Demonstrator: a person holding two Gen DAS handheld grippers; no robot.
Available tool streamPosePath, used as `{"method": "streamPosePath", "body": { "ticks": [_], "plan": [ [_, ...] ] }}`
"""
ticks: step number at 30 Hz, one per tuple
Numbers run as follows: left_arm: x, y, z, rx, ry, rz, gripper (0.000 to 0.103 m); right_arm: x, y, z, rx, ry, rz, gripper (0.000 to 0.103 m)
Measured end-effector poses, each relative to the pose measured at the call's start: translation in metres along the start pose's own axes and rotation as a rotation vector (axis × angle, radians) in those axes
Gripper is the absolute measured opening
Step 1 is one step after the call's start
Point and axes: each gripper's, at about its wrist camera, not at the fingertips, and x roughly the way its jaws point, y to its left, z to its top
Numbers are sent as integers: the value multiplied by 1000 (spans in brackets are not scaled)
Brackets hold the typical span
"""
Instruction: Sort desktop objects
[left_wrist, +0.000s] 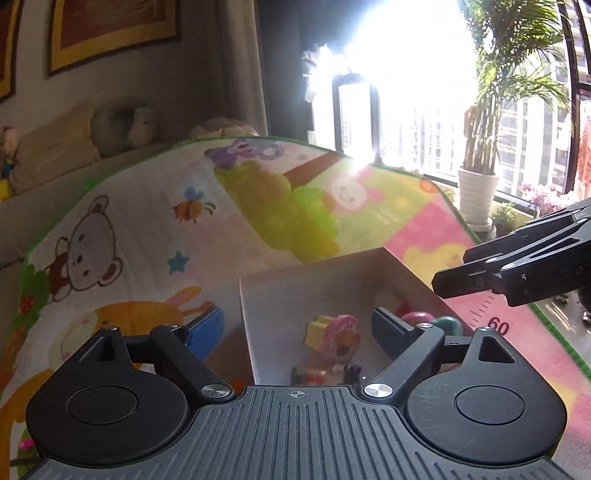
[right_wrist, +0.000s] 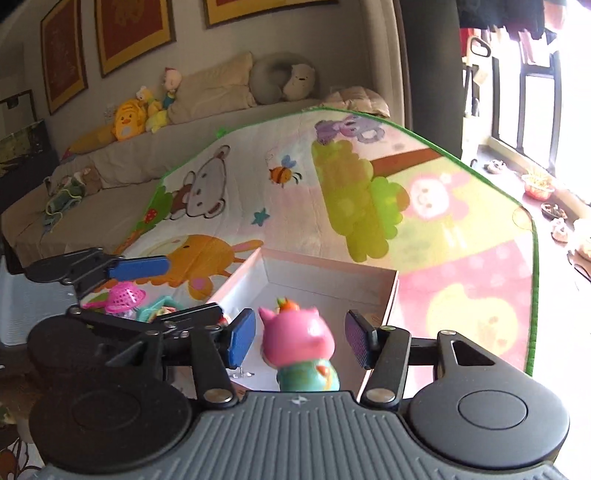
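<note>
A white cardboard box (left_wrist: 295, 284) sits on the cartoon play mat (left_wrist: 147, 221). In the left wrist view it holds a pink doughnut toy (left_wrist: 341, 334), a yellow piece (left_wrist: 316, 328) and other small toys. My left gripper (left_wrist: 295, 328) is open and empty over the box's left wall. In the right wrist view my right gripper (right_wrist: 300, 338) is open over the box (right_wrist: 325, 284), with a pink pig figure (right_wrist: 301, 347) standing between the fingers, untouched. The right gripper also shows at the right of the left wrist view (left_wrist: 517, 273).
A pink strainer toy (right_wrist: 123, 297) and teal toys (right_wrist: 155, 310) lie left of the box, beneath my left gripper's blue pad (right_wrist: 138, 267). A sofa (right_wrist: 110, 166) with plush toys runs behind the mat. A window and potted palm (left_wrist: 480, 147) stand at the right.
</note>
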Motion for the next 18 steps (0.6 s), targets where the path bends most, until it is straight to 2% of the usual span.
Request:
{"method": "streamPosePath", "body": {
  "ticks": [3,8,15,18],
  "plan": [
    [-16,11,-29,0,33,20,95,12,-6,-12,19,36,-26,54],
    [-50,26,-80,3,53,117,100,12,11,-15,-27,52,-16,54],
    [-55,60,-116,-47,100,266,100,49,86,17,-145,94,83,56],
    [-59,77,-123,-55,100,339,100,83,130,33,-190,159,140,56]
  ]
}}
